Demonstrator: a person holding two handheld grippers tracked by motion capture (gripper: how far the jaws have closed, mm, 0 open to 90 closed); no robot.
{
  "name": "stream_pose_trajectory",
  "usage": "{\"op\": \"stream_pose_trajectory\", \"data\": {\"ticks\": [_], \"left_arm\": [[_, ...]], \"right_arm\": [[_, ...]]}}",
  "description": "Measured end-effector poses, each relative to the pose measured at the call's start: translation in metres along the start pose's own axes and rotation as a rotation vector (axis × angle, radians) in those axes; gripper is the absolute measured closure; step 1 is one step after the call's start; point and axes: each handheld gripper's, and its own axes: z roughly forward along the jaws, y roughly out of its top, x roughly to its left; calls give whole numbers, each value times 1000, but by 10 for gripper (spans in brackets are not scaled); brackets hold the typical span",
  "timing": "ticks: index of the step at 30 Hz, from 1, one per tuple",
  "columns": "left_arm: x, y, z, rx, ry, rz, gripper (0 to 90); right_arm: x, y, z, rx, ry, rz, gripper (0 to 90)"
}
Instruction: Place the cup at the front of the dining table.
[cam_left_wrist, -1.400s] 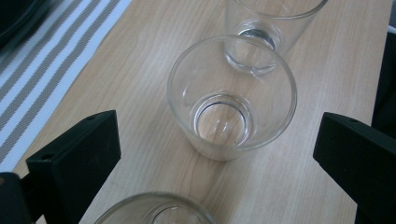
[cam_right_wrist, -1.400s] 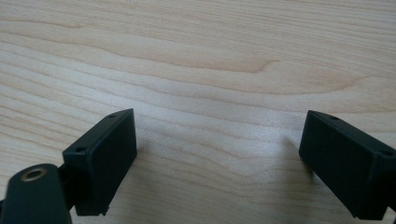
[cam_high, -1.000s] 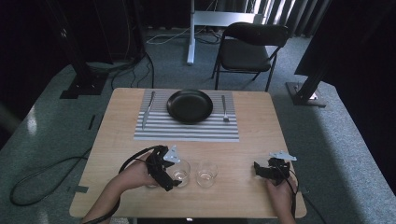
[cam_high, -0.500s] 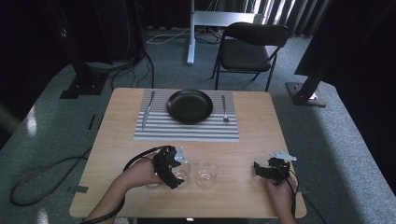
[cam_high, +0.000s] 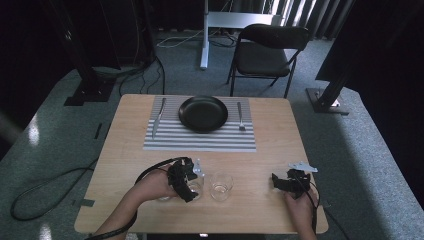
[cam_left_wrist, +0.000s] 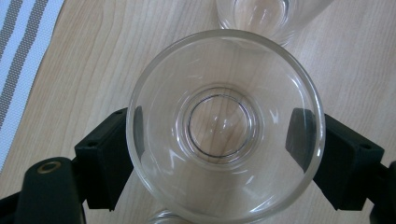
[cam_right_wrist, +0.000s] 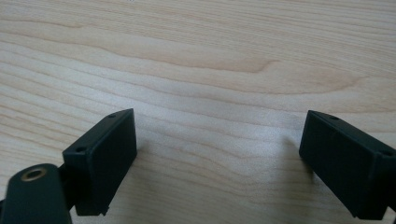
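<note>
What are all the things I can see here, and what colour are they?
Table: one, light wood, centre of the room.
Placemat: one, grey and white stripes, far half of the table.
Plate: one, black, on the placemat.
Knife: one, silver, left of the plate.
Fork: one, silver, right of the plate.
Glasses: at least two, clear, near edge; one between the left gripper's jaws, another beside it.
Folding chair: one, black, beyond the table.
Floor cable: one, black, on the grey carpet at left.
Left gripper: black, around a glass.
Right gripper: black, open over bare wood.
</note>
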Motion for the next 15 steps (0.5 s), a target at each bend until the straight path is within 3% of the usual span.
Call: {"op": "stream_pose_trajectory", "data": {"ticks": [15], "left_arm": [[4,-1,-1,-13,43,-8,185]], "right_arm": [[0,0,0,0,0,0,106]]}}
